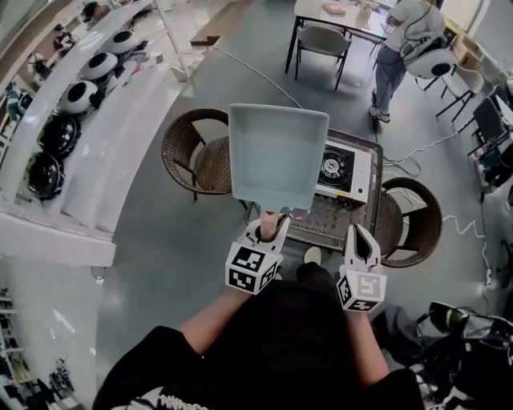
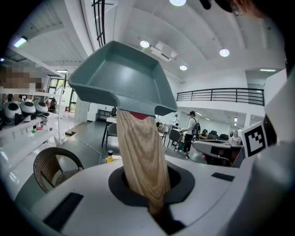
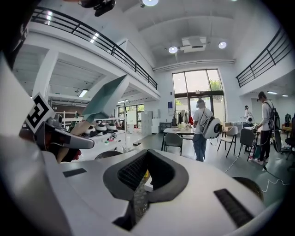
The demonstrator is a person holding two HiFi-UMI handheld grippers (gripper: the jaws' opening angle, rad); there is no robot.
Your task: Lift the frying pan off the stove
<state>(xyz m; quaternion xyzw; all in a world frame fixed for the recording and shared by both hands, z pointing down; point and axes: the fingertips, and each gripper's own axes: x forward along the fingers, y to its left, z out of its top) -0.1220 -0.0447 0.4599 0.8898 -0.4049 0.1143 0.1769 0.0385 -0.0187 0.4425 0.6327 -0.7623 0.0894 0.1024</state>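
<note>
Markers of black and white squares are showing on the cubes of both claws, closest to the person. The left gripper (image 1: 271,224) is squeezing tight on the wooden handle (image 2: 140,156) of the frying pan (image 1: 276,156). The right gripper (image 1: 358,232) is hanging just beside it with its jaws pressed together and nothing between them. The square grey-blue pan is being held up in the air over the left side of the table (image 1: 329,218), not touching the stove (image 1: 343,168). The stove is sitting near the far right corner of the tabletop, and its writing is too small to read. A woven chair (image 1: 196,156) is standing at the left edge of the table and another chair (image 1: 413,228) at the right edge. Far off, a person (image 1: 401,44) is standing beside another table (image 1: 317,12).
</note>
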